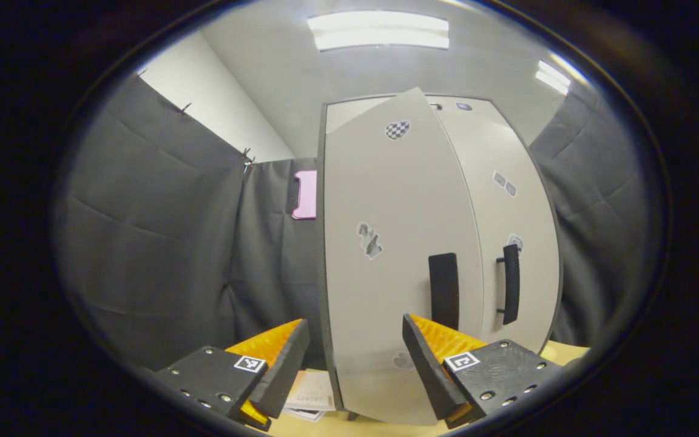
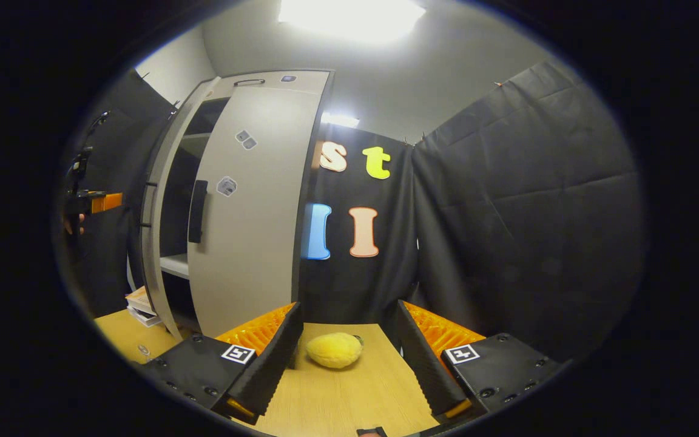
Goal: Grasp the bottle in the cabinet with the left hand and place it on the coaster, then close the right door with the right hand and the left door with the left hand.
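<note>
The white cabinet (image 1: 507, 182) stands straight ahead in the left gripper view. Its left door (image 1: 380, 243) is ajar, swung out towards me, with a dark handle (image 1: 443, 291) near its free edge. The right door (image 1: 525, 230) looks shut, and its handle (image 1: 510, 282) stands beside the gap. My left gripper (image 1: 354, 321) is open, close in front of the left door's lower face. In the right gripper view the left door (image 2: 154, 230) is seen edge on beside the dark inside shelves (image 2: 173, 264) and the shut right door (image 2: 252, 212). My right gripper (image 2: 347, 306) hangs open over the wooden table (image 2: 349, 400).
A yellow fluffy ball (image 2: 334, 350) lies on the table just past the right fingers. Stacked booklets (image 2: 140, 303) sit on the table by the cabinet's left foot, also seen as papers (image 1: 310, 391). A hand holds the left gripper (image 2: 88, 203) at the far left. Black cloth walls close in all sides.
</note>
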